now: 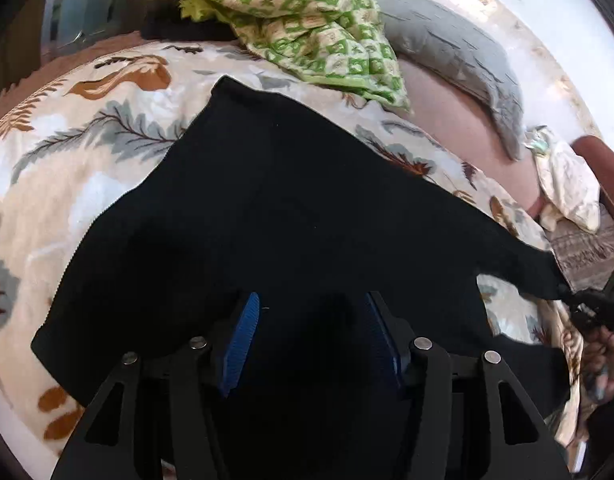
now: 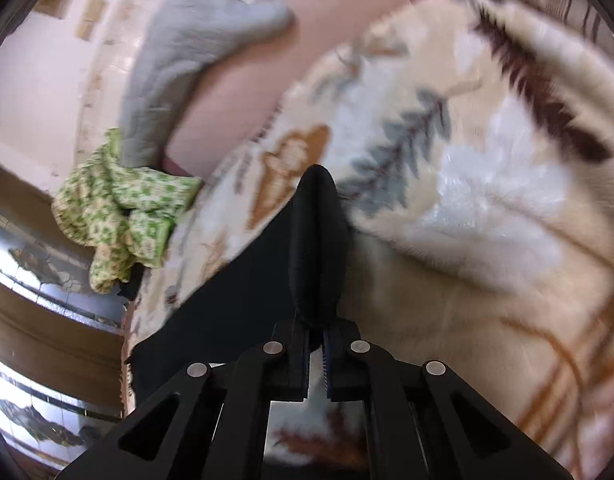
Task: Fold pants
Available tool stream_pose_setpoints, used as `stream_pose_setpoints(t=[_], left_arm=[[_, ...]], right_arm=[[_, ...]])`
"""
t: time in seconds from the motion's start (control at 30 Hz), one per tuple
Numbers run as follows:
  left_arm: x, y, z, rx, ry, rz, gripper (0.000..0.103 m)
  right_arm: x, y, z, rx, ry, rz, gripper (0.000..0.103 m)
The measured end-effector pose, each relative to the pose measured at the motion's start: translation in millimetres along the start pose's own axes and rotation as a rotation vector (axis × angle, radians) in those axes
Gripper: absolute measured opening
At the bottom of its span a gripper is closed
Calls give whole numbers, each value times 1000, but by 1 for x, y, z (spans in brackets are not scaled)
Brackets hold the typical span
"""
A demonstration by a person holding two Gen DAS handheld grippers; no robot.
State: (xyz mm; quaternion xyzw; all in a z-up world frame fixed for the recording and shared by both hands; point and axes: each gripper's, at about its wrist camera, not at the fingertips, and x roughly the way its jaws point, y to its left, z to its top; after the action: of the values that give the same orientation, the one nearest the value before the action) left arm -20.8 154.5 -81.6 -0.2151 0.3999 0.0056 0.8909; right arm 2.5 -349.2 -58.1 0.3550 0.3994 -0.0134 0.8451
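the left gripper (image 1: pixel 313 340) jaws gape over black knit pants (image 1: pixel 267 216) on a cream leaf-print fleece blanket (image 1: pixel 107 152). the right gripper (image 2: pixel 315 344) pinches a pants corner, blurred; the pants' near edge is cut off.

Right gripper (image 2: pixel 317 354) clamps a fold of black pants (image 2: pixel 315 240) over a patterned blanket (image 2: pixel 487 200).

Its jaws pinch the bunched cloth; a green checked cloth (image 2: pixel 115 208) and gray pillow (image 2: pixel 175 64) lie beyond.
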Motion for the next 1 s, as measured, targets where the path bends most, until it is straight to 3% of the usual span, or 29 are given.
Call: stream_pose_setpoints(t=[0.1,0.17,0.3,0.37,0.4,0.47,0.6,0.7,0.8,0.87,0.97,1.0], left_arm=[[1,0,3,26,-2,9,54],[0,-4,2,27,2,18,55],[3,-17,-2,52,1,8,68],[3,-24,-8,78,-3,4,81],[5,-27,-10,92,-4,6,82],[7,-32,-13,117,-13,22,88],[10,-35,-20,133,-54,23,94],[11,-38,-24,148,-71,43,94],[11,-37,-25,146,-63,31,94],[11,-36,-24,152,-45,21,94],[12,-39,-20,170,-22,36,94],[13,-42,-20,181,-14,46,94]], right_arm=[[-30,4,-9,20,-24,-7,3],[-38,1,-13,15,-24,-56,3],[-24,-15,-20,-20,-5,-239,4],[-14,-15,-27,-78,-16,-359,12],[-17,-11,-33,-117,-69,-439,14],[-26,5,-42,-178,-160,-502,18],[-33,49,-67,-316,-255,-442,30],[-3,66,-81,-396,-180,-416,38],[35,50,-82,-328,-18,-428,41],[26,46,-77,-273,-70,-367,47],[28,47,-79,-276,-53,-336,61],[31,49,-80,-289,-45,-324,74]])
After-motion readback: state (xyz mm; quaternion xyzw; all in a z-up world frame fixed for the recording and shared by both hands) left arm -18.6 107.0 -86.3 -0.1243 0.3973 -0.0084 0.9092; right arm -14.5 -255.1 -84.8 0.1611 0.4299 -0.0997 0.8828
